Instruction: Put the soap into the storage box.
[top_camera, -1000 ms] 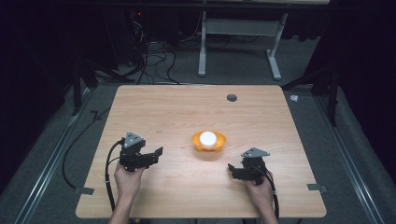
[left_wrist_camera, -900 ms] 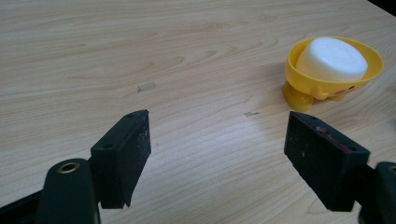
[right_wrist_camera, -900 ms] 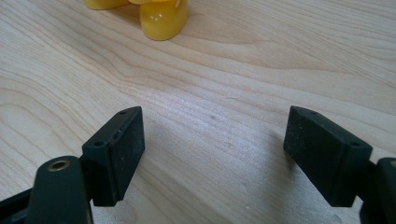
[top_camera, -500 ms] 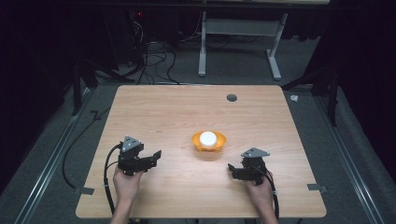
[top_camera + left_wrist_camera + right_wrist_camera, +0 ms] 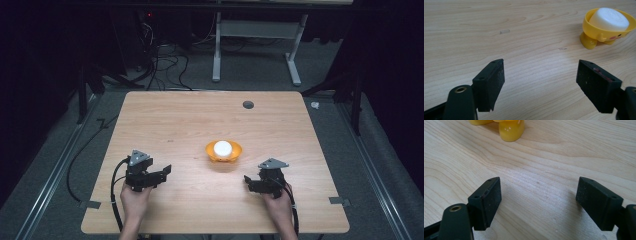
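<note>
On woodgrain table [image 5: 180, 120] | glossy yellow footed bowl [image 5: 223, 152], white puck [image 5: 222, 147] | both tongs agape, empty

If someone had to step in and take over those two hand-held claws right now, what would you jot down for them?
Left gripper: jaws wide open, holding nothing, low over the table at its near left.
Right gripper: jaws wide open, holding nothing, at the near right.
Things: a yellow footed bowl stands upright mid-table, between and just beyond the grippers, with a white cup sitting upside down inside it.
Done: nothing grasped so far; both bowl and cup untouched.
Left: probably close in on the bowl and cup; both grippers point towards them.
</note>
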Available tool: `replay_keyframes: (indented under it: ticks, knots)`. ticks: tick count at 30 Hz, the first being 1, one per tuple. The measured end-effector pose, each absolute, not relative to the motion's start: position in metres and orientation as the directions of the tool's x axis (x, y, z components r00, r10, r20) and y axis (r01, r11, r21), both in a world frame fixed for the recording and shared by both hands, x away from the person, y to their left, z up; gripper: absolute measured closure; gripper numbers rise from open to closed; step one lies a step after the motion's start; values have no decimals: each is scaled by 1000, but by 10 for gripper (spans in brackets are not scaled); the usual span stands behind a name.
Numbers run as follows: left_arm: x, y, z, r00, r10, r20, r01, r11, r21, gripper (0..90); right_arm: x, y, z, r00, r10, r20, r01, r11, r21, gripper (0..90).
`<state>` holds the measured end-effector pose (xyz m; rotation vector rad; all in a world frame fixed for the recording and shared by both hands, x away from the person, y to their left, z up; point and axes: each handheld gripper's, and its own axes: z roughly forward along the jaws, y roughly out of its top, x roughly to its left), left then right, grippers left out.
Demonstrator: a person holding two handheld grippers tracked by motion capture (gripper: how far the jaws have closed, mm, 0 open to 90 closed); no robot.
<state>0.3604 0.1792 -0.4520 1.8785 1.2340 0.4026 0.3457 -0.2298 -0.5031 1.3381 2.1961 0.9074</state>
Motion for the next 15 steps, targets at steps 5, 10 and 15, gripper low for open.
replay_keyframes:
  ticks: [5, 10, 15]
  knots:
    - [358, 180, -455, 461, 871, -169, 607, -171, 776, 235, 346, -230, -503, -454, 891, -12, 623, 327, 711, 213]
    - [358, 181, -459, 459, 872, -172, 615, -172, 770, 235, 346, -230, -503, -454, 891, -12, 623, 327, 711, 214]
    - [357, 180, -462, 456, 874, -170, 621, -176, 764, 234, 346, -230, -503, -454, 891, -13, 623, 327, 711, 214]
